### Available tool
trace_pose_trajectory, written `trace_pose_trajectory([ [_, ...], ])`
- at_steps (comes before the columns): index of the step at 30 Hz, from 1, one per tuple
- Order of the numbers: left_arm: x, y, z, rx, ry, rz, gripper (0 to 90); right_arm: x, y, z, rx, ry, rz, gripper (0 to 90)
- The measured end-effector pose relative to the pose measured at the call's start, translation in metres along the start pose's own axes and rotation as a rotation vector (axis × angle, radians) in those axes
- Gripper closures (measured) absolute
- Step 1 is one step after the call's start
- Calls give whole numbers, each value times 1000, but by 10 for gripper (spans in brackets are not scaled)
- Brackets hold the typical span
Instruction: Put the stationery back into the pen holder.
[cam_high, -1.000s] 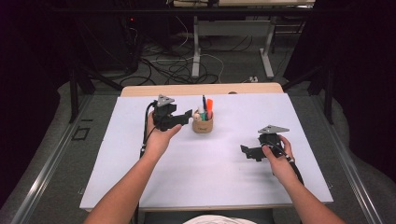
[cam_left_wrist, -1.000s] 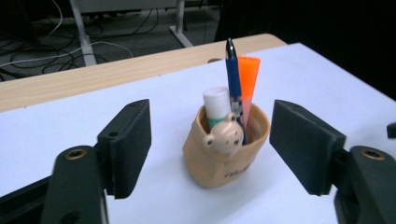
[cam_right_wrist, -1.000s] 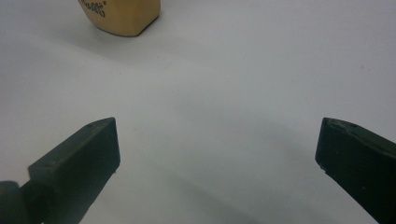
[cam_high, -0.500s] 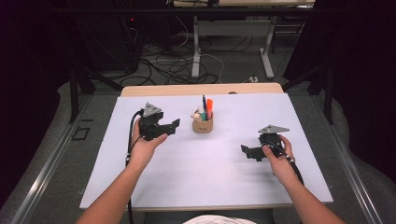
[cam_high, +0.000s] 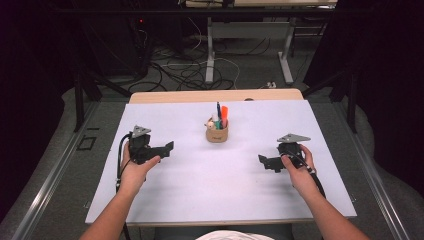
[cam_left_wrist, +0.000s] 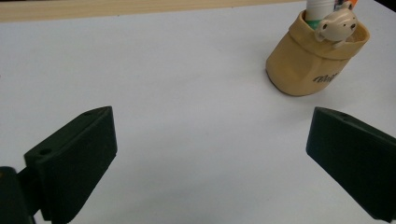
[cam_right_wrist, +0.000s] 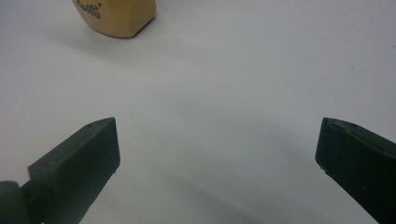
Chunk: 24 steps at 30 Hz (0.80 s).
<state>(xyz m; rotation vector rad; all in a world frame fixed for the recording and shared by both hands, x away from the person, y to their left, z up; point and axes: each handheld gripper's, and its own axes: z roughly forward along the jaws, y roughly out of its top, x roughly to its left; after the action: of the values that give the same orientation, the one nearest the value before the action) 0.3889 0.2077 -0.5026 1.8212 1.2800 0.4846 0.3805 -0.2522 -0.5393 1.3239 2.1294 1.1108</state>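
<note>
one tan cup (cam_high: 217, 134) between two empty, wide-open grippers.

Tan pen holder (cam_high: 217, 134) mid-table, left gripper (cam_high: 167, 148) and right gripper (cam_high: 263, 161) either side, both apart from it

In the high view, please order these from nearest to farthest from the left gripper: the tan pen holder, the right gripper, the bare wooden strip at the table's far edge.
From the left gripper:
1. Tan pen holder, table middle.
2. Wooden strip, far edge.
3. Right gripper, on the right.
</note>
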Motion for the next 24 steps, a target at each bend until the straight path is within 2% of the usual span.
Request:
trace_pose_trajectory([
  [8, 15, -19, -1, 9, 23, -47, 3, -1, 0, 0, 1, -1, 0, 0],
  [12, 20, -25, -2, 18, 16, -46, 3, 0, -1, 1, 3, 2, -1, 0],
  [18, 24, -31, 0, 22, 39, -41, 3, 0, -1, 1, 6, 1, -7, 0],
  [19, 24, -32, 1, 10, 44, -47, 3, 0, -1, 1, 6, 1, -7, 0],
  [24, 27, -34, 0, 25, 42, -61, 3, 0, -2, 3, 16, 1, -9, 0],
])
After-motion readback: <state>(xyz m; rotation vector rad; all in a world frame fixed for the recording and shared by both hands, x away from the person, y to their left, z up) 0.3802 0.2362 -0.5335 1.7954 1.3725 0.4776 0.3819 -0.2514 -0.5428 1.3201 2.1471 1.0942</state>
